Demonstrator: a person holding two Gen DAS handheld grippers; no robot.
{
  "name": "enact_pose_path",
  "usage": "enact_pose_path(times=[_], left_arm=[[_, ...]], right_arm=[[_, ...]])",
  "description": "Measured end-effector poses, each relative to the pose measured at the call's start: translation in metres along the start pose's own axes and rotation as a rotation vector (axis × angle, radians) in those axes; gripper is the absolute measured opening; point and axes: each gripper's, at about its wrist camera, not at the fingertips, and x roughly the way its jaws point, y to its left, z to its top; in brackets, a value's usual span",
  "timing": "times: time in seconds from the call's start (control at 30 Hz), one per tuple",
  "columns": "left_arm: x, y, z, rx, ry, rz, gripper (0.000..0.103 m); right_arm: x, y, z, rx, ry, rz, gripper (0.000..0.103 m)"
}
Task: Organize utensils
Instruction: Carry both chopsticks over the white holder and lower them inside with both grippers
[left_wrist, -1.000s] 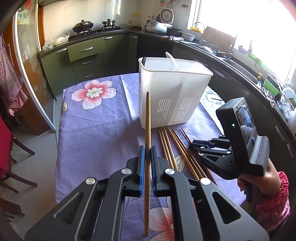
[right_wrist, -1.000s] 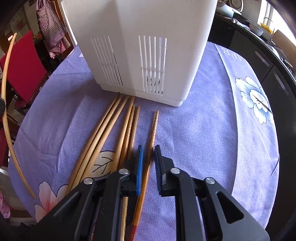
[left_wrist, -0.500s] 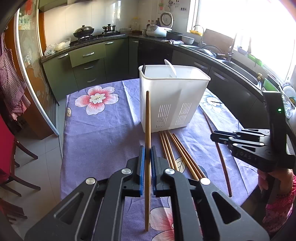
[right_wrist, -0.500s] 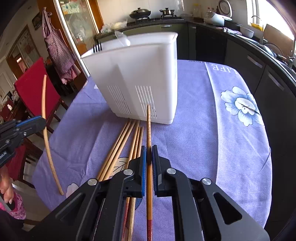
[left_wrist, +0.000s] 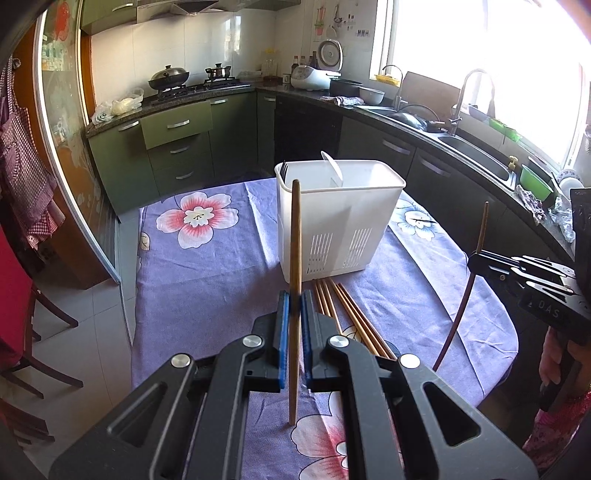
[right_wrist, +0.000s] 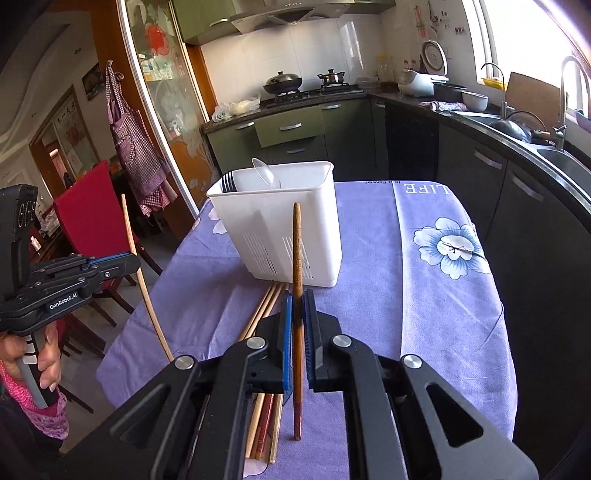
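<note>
My left gripper (left_wrist: 294, 295) is shut on a pale wooden chopstick (left_wrist: 295, 240) that stands nearly upright above the purple flowered tablecloth (left_wrist: 207, 273). My right gripper (right_wrist: 298, 295) is shut on a darker brown chopstick (right_wrist: 296, 251), also held upright and clear of the table. Both grippers hover in front of the white slotted utensil caddy (left_wrist: 340, 218) (right_wrist: 280, 229), which holds a white spoon (left_wrist: 332, 166) and dark fork tines (left_wrist: 283, 168). Several more chopsticks (left_wrist: 343, 310) (right_wrist: 264, 306) lie on the cloth in front of the caddy. Each view shows the other gripper at its side: the right gripper (left_wrist: 474, 258) and the left gripper (right_wrist: 133, 260).
A red chair (right_wrist: 88, 206) stands off the table's left side. Dark green cabinets and a counter with a sink (left_wrist: 461, 140) curve around the back and right. A person's hand (right_wrist: 44, 354) grips the left handle.
The right gripper has lifted the dark chopstick off the cloth, rising and tilting up so the caddy's rim now shows. The left gripper has risen a little with its chopstick.
</note>
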Motion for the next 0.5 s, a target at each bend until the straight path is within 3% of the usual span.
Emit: enact_pose_path(times=[0.5], left_arm=[[-0.012, -0.004, 0.019, 0.003, -0.048, -0.024, 0.006]], right_arm=[[-0.012, 0.014, 0.025, -0.038, -0.069, 0.015, 0.007]])
